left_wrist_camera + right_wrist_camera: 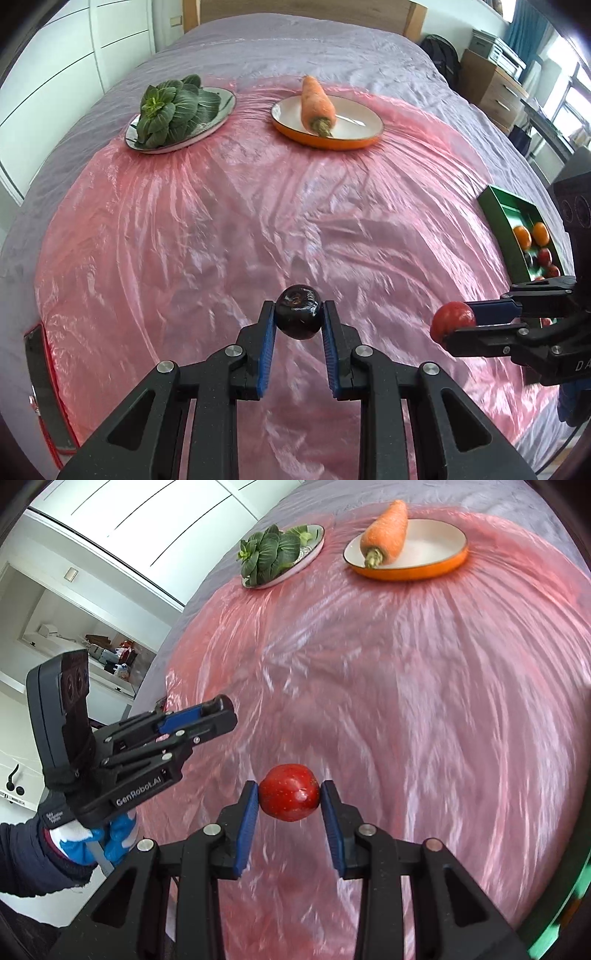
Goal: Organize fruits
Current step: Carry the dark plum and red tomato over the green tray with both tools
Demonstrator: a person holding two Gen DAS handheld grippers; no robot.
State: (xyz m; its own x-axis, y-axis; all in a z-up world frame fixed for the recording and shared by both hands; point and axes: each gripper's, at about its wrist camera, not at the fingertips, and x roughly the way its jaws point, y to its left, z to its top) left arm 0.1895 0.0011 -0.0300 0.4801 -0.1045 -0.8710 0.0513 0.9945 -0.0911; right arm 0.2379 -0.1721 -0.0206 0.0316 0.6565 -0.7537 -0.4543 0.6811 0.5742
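**Both grippers carry fruit above the pink sheet**

Nearest the left wrist camera, the left gripper [299, 314] is clamped on a dark plum [298, 312], the blue pads [267, 347] pressing its two sides and holding it off the pink plastic sheet [221, 221]. Just to the right in the same view, the right gripper [452, 321] reaches in sideways, closed on a red apple [451, 318]. Seen from the right wrist, that apple [289, 792] sits squarely between the blue pads [247, 823], lifted clear of the sheet [424, 664], while the left gripper [221, 716] appears at the left edge, held by a gloved hand [92, 838].

Beyond the right gripper, a green tray [498, 210] lies at the sheet's right edge, holding two oranges [532, 234] and several small red fruits [546, 258].

Farther off, well apart from both grippers, an orange-rimmed plate [354, 122] bears a carrot [317, 105]; beside it to the left, a silver plate [221, 107] holds a bok choy [173, 109]. Both rest on the bed's far part.
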